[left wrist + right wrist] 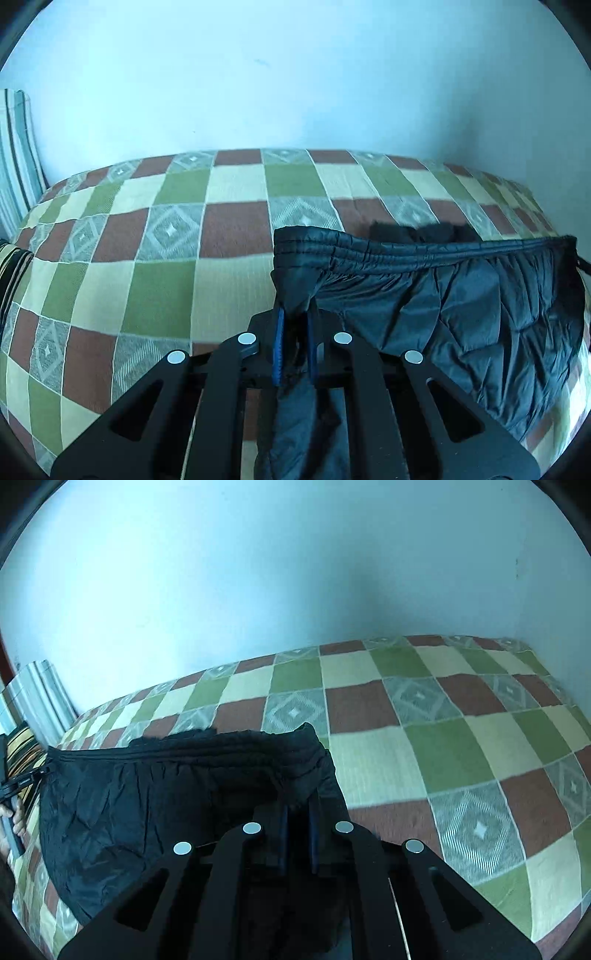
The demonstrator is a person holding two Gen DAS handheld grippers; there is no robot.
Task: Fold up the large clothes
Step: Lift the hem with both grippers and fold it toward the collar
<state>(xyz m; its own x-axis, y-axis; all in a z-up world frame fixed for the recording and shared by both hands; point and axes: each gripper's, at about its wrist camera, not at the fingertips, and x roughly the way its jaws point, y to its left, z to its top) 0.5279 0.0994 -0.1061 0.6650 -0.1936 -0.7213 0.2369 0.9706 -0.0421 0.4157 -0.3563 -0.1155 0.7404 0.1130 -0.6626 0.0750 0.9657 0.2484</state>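
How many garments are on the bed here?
1 for certain: dark quilted pants, gripped at the waistband corners by the left gripper and right gripper. Black fabric behind might be another.

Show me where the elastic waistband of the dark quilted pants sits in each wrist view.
Left wrist: waistband crosses centre to right edge, above the left gripper.
Right wrist: waistband crosses left to centre, above the right gripper.
Shared landmark: checkered bedspread.

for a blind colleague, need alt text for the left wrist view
The left gripper pinches a corner of dark quilted trousers by the elastic waistband, above a green, cream and brown checked bedspread. A pale wall lies behind.
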